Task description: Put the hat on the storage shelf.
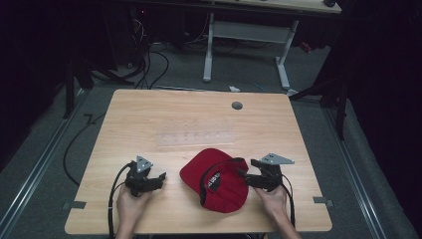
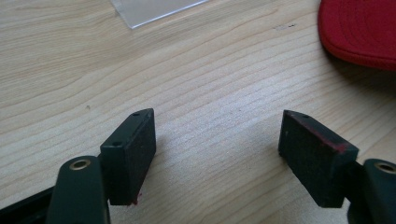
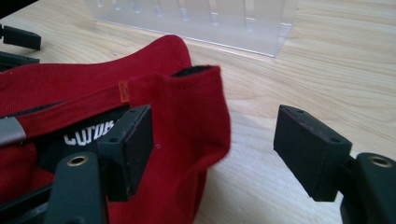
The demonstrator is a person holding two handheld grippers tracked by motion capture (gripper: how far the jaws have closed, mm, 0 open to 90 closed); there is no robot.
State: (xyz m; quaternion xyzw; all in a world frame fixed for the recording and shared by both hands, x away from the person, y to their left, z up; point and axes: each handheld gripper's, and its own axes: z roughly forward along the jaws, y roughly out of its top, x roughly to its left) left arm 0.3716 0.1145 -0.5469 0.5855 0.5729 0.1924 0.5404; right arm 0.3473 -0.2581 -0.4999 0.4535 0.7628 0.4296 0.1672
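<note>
**Operator:** Status of the red cap and both tools?

**Technician:** The cap lies upside down on the near half of the wooden table, right of centre, opening upward, with the black inner band and its white lettering exposed. The right gripper sits at the cap's right rim. In the right gripper view its jaws stand wide; a fold of the rim lies between them, against the left pad, and the right pad is well clear of the cloth. Nothing is held. The left gripper rests on the table left of the cap, jaws also wide, with bare wood between them.

**Operator:** Orientation of the cap?

**Technician:** The brim points to the far left, toward the clear plastic rack. The long axis runs from that brim diagonally to the near right, where the back of the crown lies.

**Operator:** Failure modes from this position?

**Technician:** Judged from the frames, three. First, the cloth is soft; closing the right jaws on a single loose fold may pinch only the outer layer, and the cap would sag or slip out on lifting. Second, the fold leans on one pad only, so any sideways move of the right gripper could drag the cap and rotate it. Third, the brim lies near the rack; a push toward the far side may knock them together.
</note>
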